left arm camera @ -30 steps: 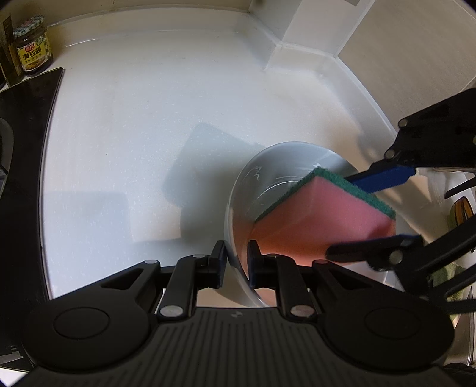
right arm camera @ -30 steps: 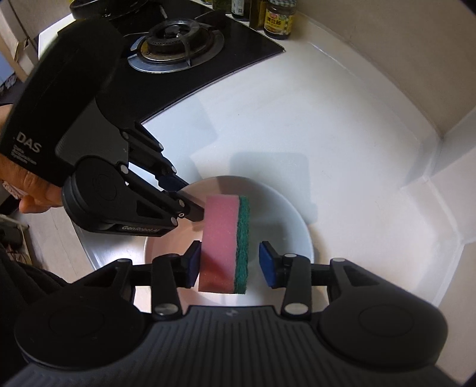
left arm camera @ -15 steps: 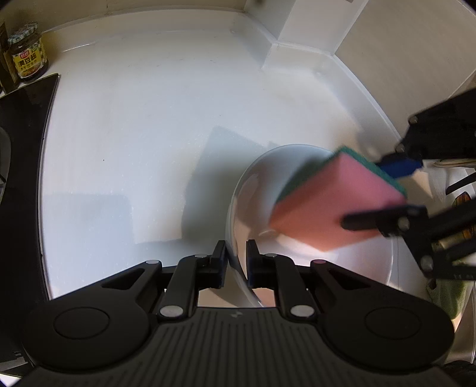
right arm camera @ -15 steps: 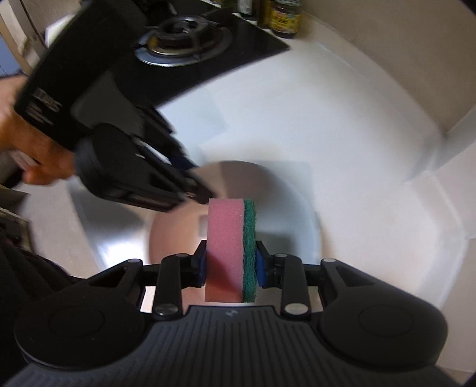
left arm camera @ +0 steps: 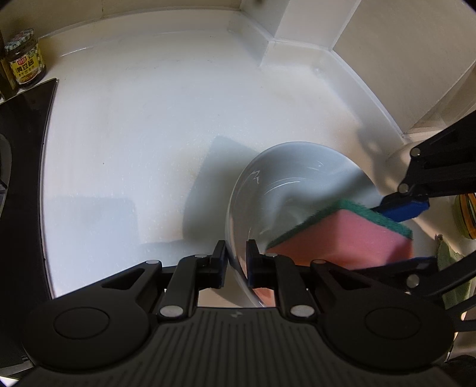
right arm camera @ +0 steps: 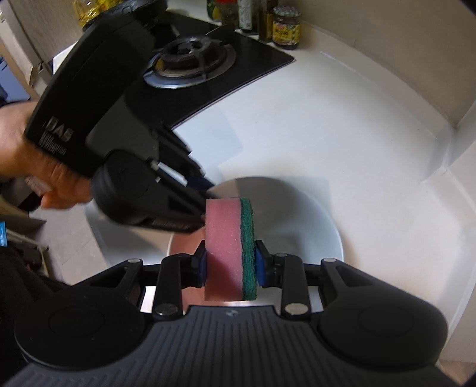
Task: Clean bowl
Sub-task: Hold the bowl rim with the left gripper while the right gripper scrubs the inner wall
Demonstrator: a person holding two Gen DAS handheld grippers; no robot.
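Note:
A white bowl (left arm camera: 291, 178) stands tilted on the white counter. My left gripper (left arm camera: 237, 262) is shut on its near rim, one finger inside and one outside. In the right wrist view the left gripper (right arm camera: 205, 205) reaches the bowl (right arm camera: 297, 226) from the left, held by a person's hand (right arm camera: 44, 166). My right gripper (right arm camera: 230, 265) is shut on a pink sponge (right arm camera: 223, 238) with a green scouring side. The sponge (left arm camera: 342, 238) is inside the bowl's right half, and the right gripper (left arm camera: 413, 235) comes in from the right edge.
A black gas hob (right arm camera: 190, 62) lies to the far left, with jars and bottles (right arm camera: 285, 26) behind it. One jar (left arm camera: 26, 62) stands by the hob's corner (left arm camera: 29, 98). The wall steps out at the back right (left arm camera: 294, 47). A green cloth (left arm camera: 452, 268) lies to the right.
The right jaws have closed onto the sponge, which a second ago stood loosely between them. The sponge rose, then came down in the bowl's right half. The left gripper keeps hold of the rim.

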